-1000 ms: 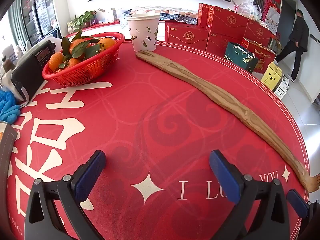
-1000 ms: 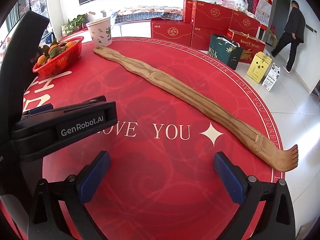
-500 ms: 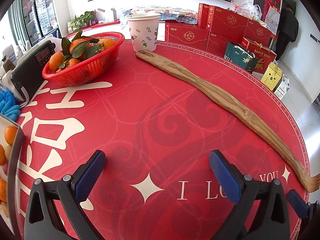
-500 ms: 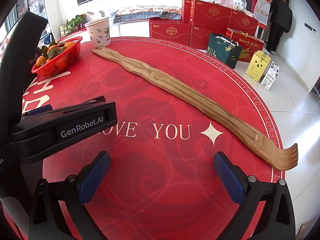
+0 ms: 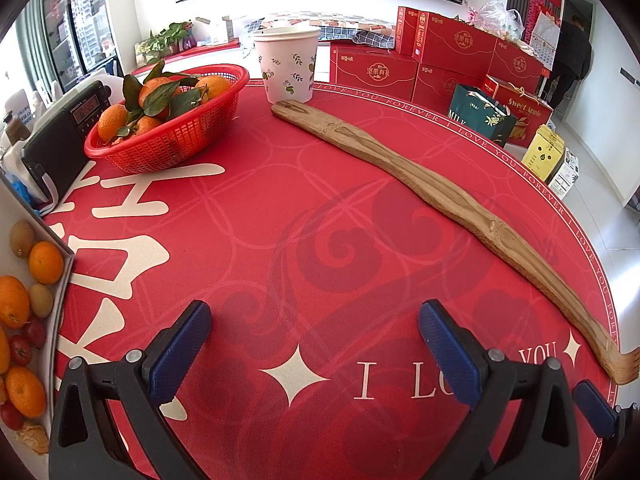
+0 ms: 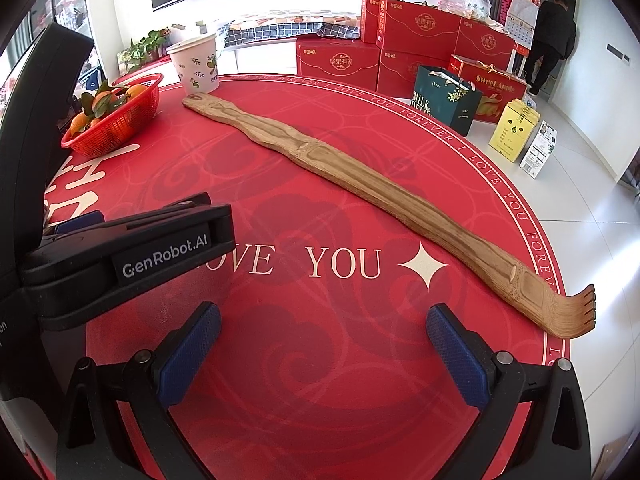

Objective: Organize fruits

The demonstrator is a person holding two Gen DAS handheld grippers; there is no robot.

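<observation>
A red mesh basket (image 5: 168,140) holding leafy oranges (image 5: 154,90) stands at the far left of the round red table (image 5: 320,216); the right wrist view shows the same basket (image 6: 116,124). At the left edge sits a grey-rimmed box (image 5: 66,280) with oranges (image 5: 46,262), kiwis (image 5: 22,238) and small red fruits (image 5: 34,330). My left gripper (image 5: 316,324) hovers open over the tablecloth with nothing between its blue pads (image 5: 184,340). My right gripper (image 6: 324,332) is also open and holds nothing; it sits just right of the left gripper's black body (image 6: 132,252).
A long wooden back scratcher (image 5: 432,200) lies diagonally across the table. A leaf-patterned paper cup (image 5: 288,66) stands at its far end. A black radio (image 5: 60,132) sits at the left. Red gift boxes (image 5: 452,52) and bags crowd the floor behind, where a person (image 6: 550,44) stands by a doorway.
The fruit box has slid into the left wrist view from the left edge. The person in the background has walked further away. Both grippers have barely moved.
</observation>
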